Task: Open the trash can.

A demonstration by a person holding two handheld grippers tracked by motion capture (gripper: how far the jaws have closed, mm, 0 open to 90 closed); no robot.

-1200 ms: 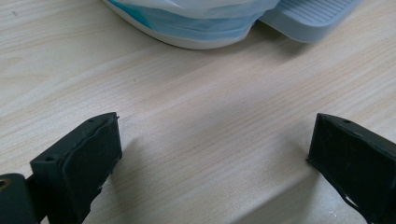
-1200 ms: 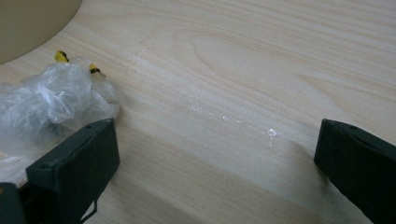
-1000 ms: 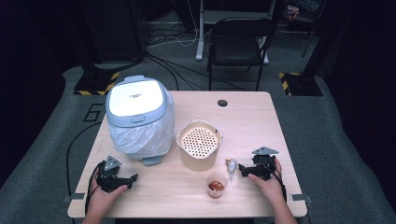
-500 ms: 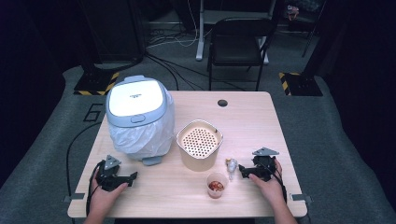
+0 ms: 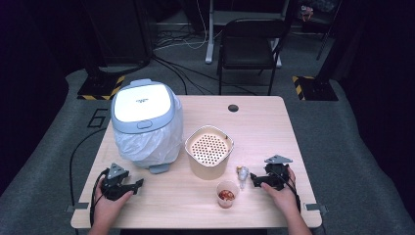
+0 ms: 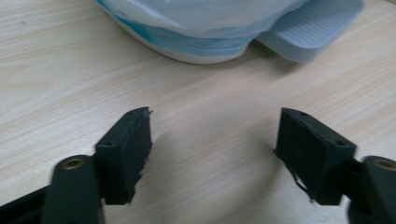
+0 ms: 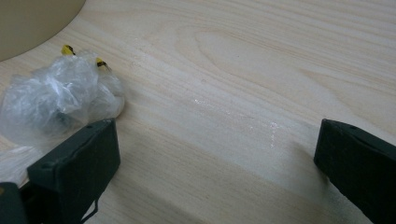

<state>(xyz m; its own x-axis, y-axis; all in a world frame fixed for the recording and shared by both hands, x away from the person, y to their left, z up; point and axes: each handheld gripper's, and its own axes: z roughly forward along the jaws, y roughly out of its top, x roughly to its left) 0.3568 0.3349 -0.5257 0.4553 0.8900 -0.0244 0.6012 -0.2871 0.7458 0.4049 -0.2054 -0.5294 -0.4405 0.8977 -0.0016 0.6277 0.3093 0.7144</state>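
1. Overhead, in the high view, the left gripper (image 5: pixel 128 185) rested on the table (image 5: pixel 264 122) just in front of the lidded bin (image 5: pixel 145 122) with its plastic liner; the right gripper (image 5: pixel 255 180) lay at the other side, pointing at a small crumpled plastic wrapper (image 5: pixel 242 172); that wrapper sat between the perforated beige pot (image 5: pixel 209 151) and the right gripper, with a small cup (image 5: pixel 227 194) of reddish bits near it.
2. In the left gripper view, the jaws stood apart with bare wood between them, having just been closing, and nothing was held; the bin's base (image 6: pixel 205 42) and its foot pedal (image 6: pixel 314 28) lay ahead.
3. In the right gripper view, the jaws stood wide apart and empty; the wrapper (image 7: pixel 60 98) lay at the tip of the left-hand jaw, apparently touching it, beside the pot's wall (image 7: pixel 32 23).
4. By its look, the wrapper was very light, soft and slick, likely to skid or crush rather than resist; a pinch across its bunched middle seemed safest, since the loose film at its edge might slip free.
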